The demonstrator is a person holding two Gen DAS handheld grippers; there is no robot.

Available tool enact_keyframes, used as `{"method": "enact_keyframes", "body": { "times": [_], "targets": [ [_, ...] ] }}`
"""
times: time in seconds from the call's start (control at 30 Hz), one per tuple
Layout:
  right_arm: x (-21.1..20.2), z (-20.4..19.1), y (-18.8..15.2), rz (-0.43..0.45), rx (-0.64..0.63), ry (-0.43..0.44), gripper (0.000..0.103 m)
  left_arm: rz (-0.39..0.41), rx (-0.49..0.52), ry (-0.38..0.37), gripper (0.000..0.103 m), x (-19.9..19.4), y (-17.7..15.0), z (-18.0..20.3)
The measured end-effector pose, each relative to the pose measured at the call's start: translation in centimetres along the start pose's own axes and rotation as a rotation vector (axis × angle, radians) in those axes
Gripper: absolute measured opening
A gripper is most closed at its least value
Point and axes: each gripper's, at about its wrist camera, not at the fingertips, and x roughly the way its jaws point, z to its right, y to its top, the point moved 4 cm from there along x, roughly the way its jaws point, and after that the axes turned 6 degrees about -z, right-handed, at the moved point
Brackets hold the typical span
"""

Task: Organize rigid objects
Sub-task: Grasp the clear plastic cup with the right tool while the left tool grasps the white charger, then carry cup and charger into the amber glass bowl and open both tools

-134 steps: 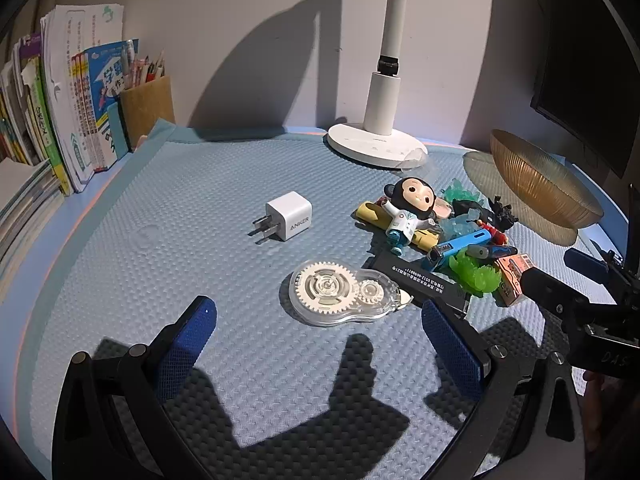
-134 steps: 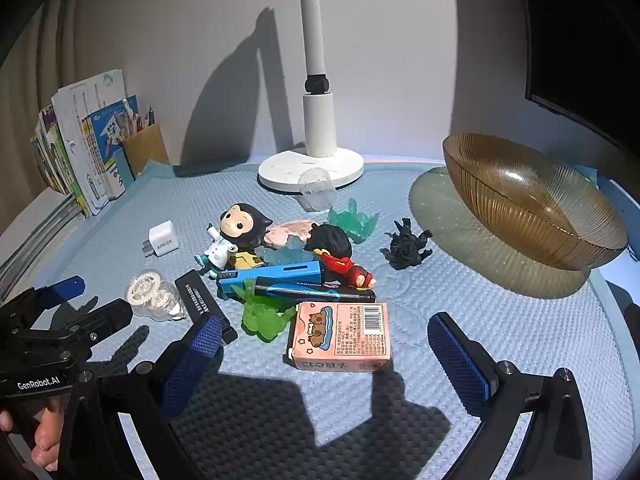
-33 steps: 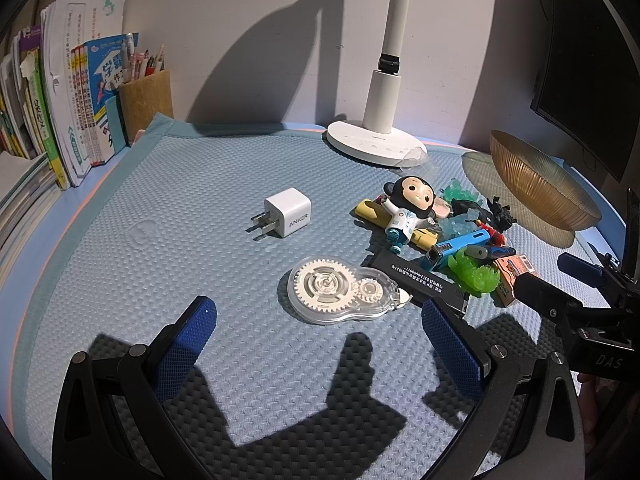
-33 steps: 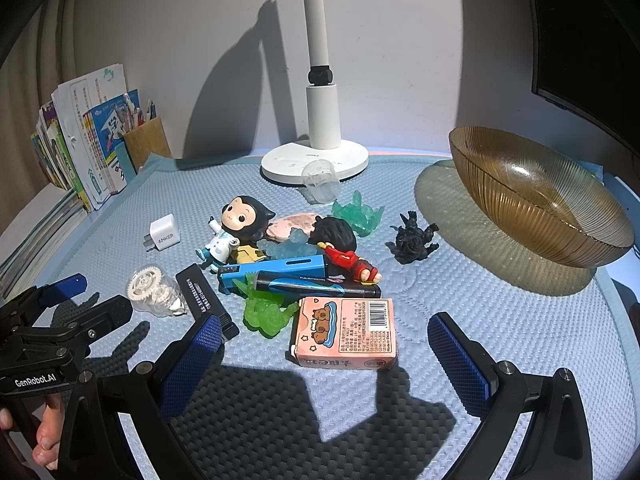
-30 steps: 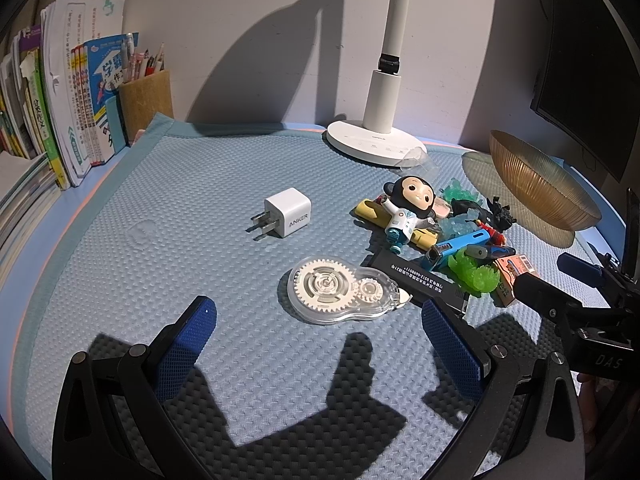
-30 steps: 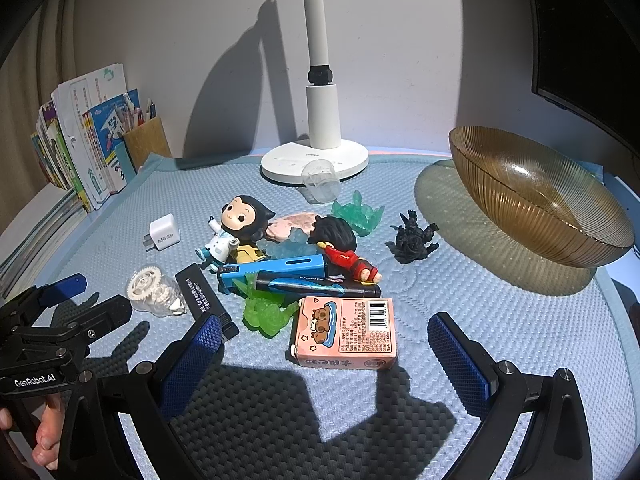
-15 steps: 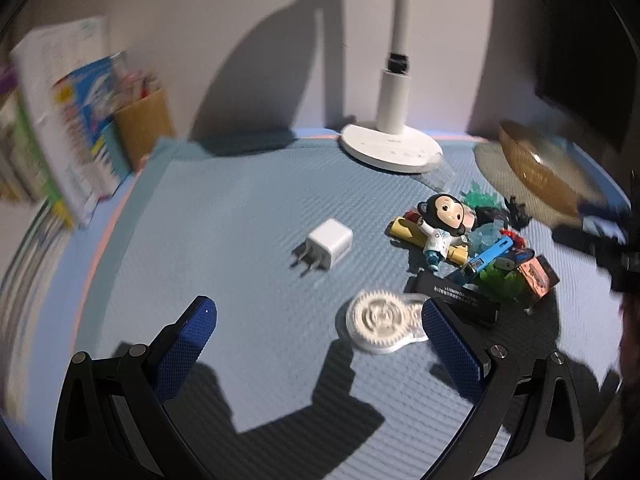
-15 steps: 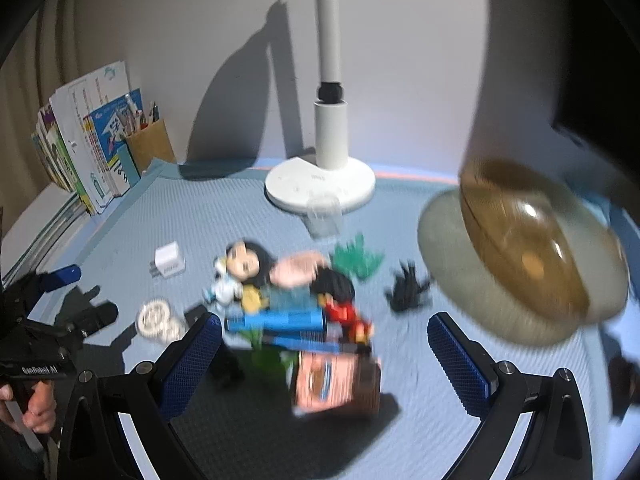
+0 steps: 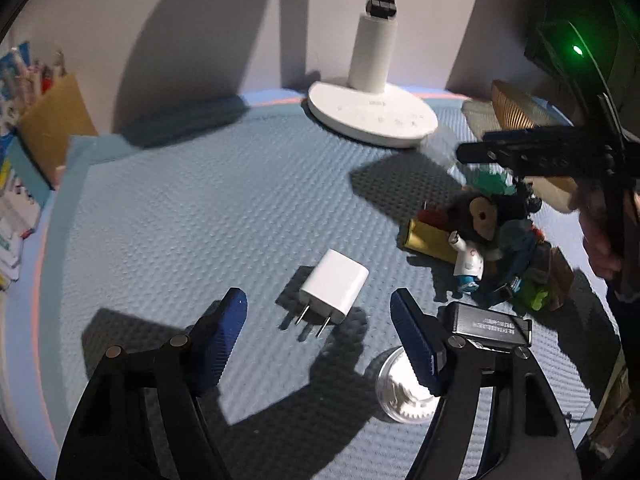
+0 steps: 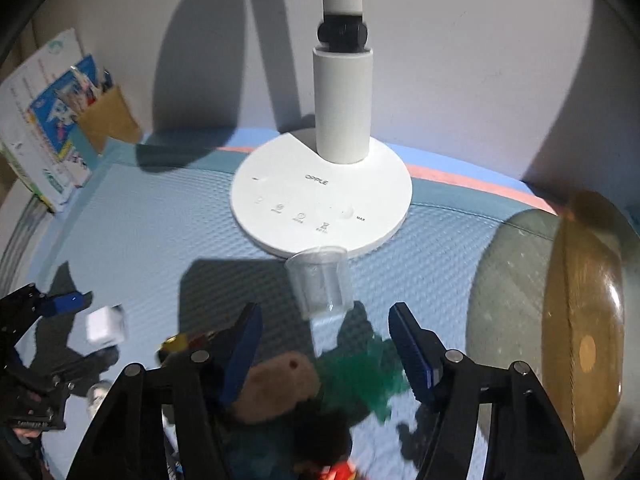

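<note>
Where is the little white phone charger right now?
In the left wrist view, the white charger lies on the blue mat, between and just beyond the left gripper's fingers, untouched, left of the toy pile.

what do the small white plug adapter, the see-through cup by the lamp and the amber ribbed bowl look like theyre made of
Small white plug adapter: likely smooth matte plastic, uniform white body, with two metal prongs.
See-through cup: clear thin-walled plastic, probably; the mat shows through it.
Amber ribbed bowl: translucent, glossy, bright highlights and fine ribs; glass or hard plastic, cannot tell which.
</note>
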Motion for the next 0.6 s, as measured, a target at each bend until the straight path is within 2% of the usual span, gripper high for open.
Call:
{"method": "enact_keyframes", "body": {
  "times": [0.1, 0.13, 0.17, 0.2, 0.23, 0.4, 0.53, 0.6],
  "targets": [
    [1.4, 0.2, 0.7, -0.018, 0.000, -0.021, 0.063, -0.002, 0.032, -0.033, 0.067, 0.5, 0.2, 0.7],
    [1.9, 0.2, 0.9, -0.028, 0.000, -0.025, 0.062, -0.008, 0.040, -0.031, 0.062, 0.7, 0.3, 0.8],
    [2.4, 0.2, 1.1, -0.042, -0.001, -0.023, 0.057, -0.015, 0.046, -0.030, 0.048, 0.8, 0.3, 1.0],
    [2.7, 0.1, 1.1, -0.047, -0.003, -0.020, 0.040, -0.019, 0.048, -0.024, 0.036, 1.0, 0.3, 1.2],
    [2.9, -0.1, 1.1, -0.048, -0.009, -0.012, 0.034, -0.020, 0.047, -0.018, 0.031, 1.0, 0.3, 1.3],
    [1.2, -0.3, 0.7, 0.028, -0.018, -0.014, 0.034, 0.003, 0.039, -0.002, 0.029, 0.5, 0.2, 1.5],
    [-4.2, 1.1, -0.2, 0.122, 0.030, 0.031, 0.034, 0.056, 0.026, -0.009, 0.029, -2.0, 0.8, 2.2],
    [-6.9, 2.3, -0.8, 0.167, 0.043, 0.019, 0.034, 0.107, 0.031, -0.028, 0.029, -4.1, 1.7, 3.3]
  ]
}}
